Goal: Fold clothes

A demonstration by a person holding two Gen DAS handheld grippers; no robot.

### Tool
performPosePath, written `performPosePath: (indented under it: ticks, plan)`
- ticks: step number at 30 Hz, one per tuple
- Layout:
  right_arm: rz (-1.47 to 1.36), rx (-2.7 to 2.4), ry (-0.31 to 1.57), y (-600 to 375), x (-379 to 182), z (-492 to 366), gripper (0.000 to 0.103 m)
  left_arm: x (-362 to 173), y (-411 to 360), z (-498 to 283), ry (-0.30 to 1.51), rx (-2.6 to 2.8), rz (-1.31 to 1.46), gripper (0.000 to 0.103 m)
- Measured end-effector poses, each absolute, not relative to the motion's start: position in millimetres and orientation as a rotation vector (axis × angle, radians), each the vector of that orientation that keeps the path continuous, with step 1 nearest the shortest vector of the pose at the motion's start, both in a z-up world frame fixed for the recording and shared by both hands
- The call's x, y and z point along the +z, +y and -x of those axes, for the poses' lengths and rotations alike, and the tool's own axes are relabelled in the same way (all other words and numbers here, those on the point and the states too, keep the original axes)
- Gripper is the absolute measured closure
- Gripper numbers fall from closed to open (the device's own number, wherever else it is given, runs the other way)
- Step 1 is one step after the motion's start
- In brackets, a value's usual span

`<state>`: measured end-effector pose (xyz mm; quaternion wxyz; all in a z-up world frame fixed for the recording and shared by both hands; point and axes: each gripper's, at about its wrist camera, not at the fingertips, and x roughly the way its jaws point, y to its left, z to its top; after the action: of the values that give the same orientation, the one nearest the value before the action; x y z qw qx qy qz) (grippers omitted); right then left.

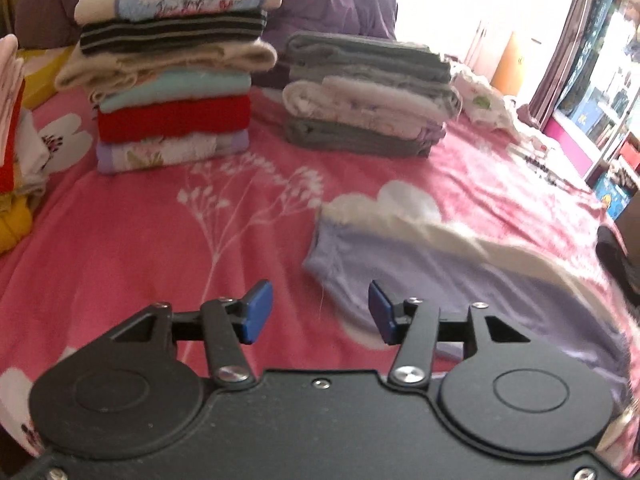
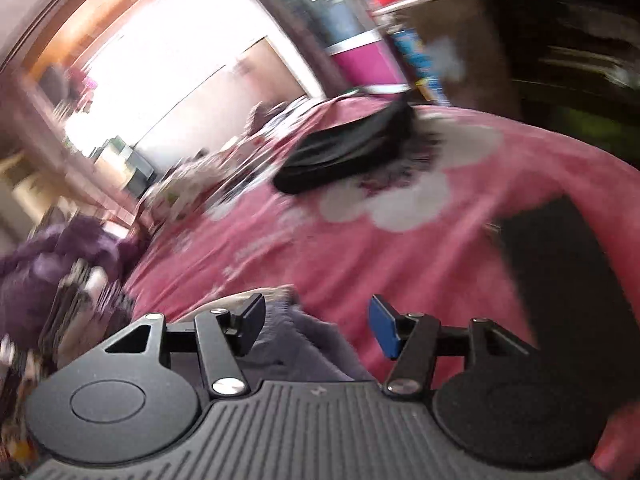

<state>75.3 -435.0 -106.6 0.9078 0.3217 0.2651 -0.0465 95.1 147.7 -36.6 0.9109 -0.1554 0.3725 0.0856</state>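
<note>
Left gripper (image 1: pixel 320 312), black linkage with blue pads: jaws spread, nothing between them, held above the pink fleece bedspread with white flower print (image 1: pixel 160 240). Lilac fleece garment with a cream fluffy lining (image 1: pixel 440 272): lies flat and blurred on the bedspread at 2 o'clock from the left gripper, its near edge just beyond the right-hand pad. Tall stack of folded clothes (image 1: pixel 172 80), topped by a cream printed piece, with striped, beige, mint, red and floral lilac layers below: at 11 o'clock, well apart from the gripper. Lower stack of grey and white folded clothes (image 1: pixel 364 96): at 12 o'clock, beside the tall stack. Loose white patterned garment (image 1: pixel 484 100): at 1 o'clock, just beside the lower stack. Right gripper (image 2: pixel 316 328): jaws spread, not pinching anything; the lilac fleece shows under and between them in a heavily blurred right wrist view. Black flat bag (image 2: pixel 344 152): on the bedspread at 12 o'clock from the right gripper, well apart.
</note>
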Motion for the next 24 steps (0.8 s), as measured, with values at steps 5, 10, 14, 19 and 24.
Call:
performPosePath:
  ticks: [5, 10, 14, 19, 24]
  plan:
    - [-0.582, -0.009, 0.629, -416.0, -111.5, -131.1, 0.045, -33.1, 150.1, -122.9, 0.752, 0.187, 0.345, 0.040]
    - [-0.553, -0.014, 0.663, -402.6, -124.6, -162.8, 0.041, -53.7, 164.9, -157.3, 0.754, 0.182, 0.455, 0.038]
    - [-0.605, -0.019, 0.686, -406.5, -146.0, -175.6, 0.037, -76.4, 167.8, -185.8, 0.770, 0.201, 0.394, 0.038]
    - [-0.624, 0.025, 0.672, -412.8, -155.7, -185.3, 0.037, -106.0, 170.3, -213.2, 0.792, 0.152, 0.334, 0.038]
    - [-0.666, 0.100, 0.667, -421.9, -159.6, -200.0, 0.036, -124.5, 166.6, -224.7, 0.787, 0.085, 0.317, 0.050]
